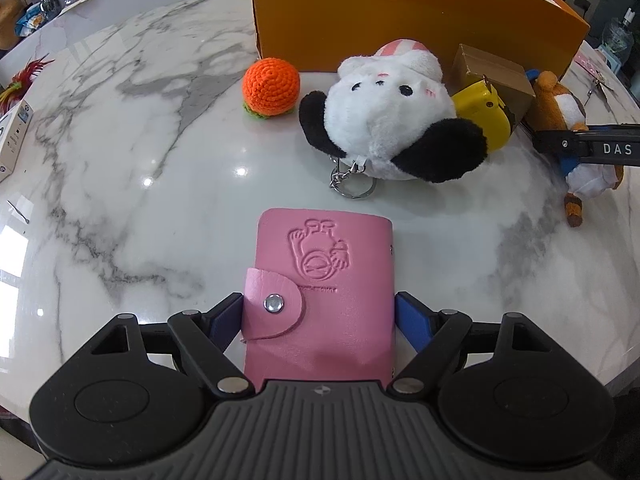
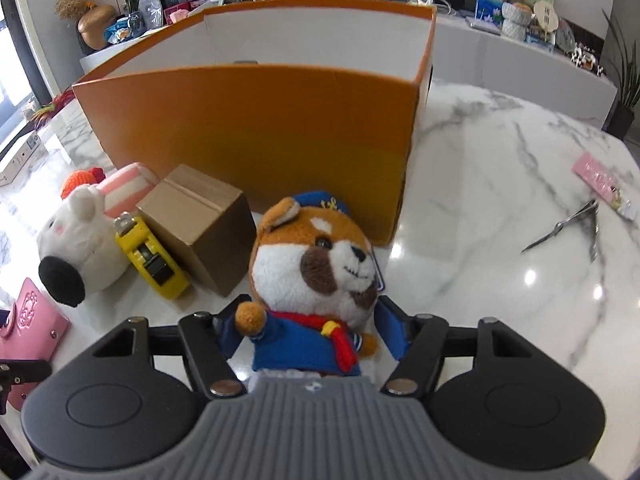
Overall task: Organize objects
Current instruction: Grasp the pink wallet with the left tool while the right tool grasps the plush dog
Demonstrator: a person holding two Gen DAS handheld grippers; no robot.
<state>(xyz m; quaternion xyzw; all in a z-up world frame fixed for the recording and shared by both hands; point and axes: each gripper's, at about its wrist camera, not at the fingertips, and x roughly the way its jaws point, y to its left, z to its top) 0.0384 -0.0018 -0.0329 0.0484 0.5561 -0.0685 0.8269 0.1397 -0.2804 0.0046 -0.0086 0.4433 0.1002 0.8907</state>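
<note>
My left gripper (image 1: pixel 319 312) is shut on a pink card wallet (image 1: pixel 324 280) with an embossed figure and a snap flap, held just above the marble table (image 1: pixel 140 184). My right gripper (image 2: pixel 310 320) is shut on a brown-and-white dog plush (image 2: pixel 316 276) in a blue uniform and red scarf; the plush also shows at the right of the left wrist view (image 1: pixel 560 108). Beyond stands a big open orange box (image 2: pixel 256 136), also in the left wrist view (image 1: pixel 400 12). The wallet shows at the left edge of the right wrist view (image 2: pixel 28 328).
In front of the box lie a panda plush (image 1: pixel 392 120) with a keyring, a crocheted orange ball (image 1: pixel 271 84), a yellow tape measure (image 2: pixel 154 256) and a small cardboard box (image 2: pixel 200 224). Scissors (image 2: pixel 576 224) and a pink packet (image 2: pixel 600 180) lie at the right.
</note>
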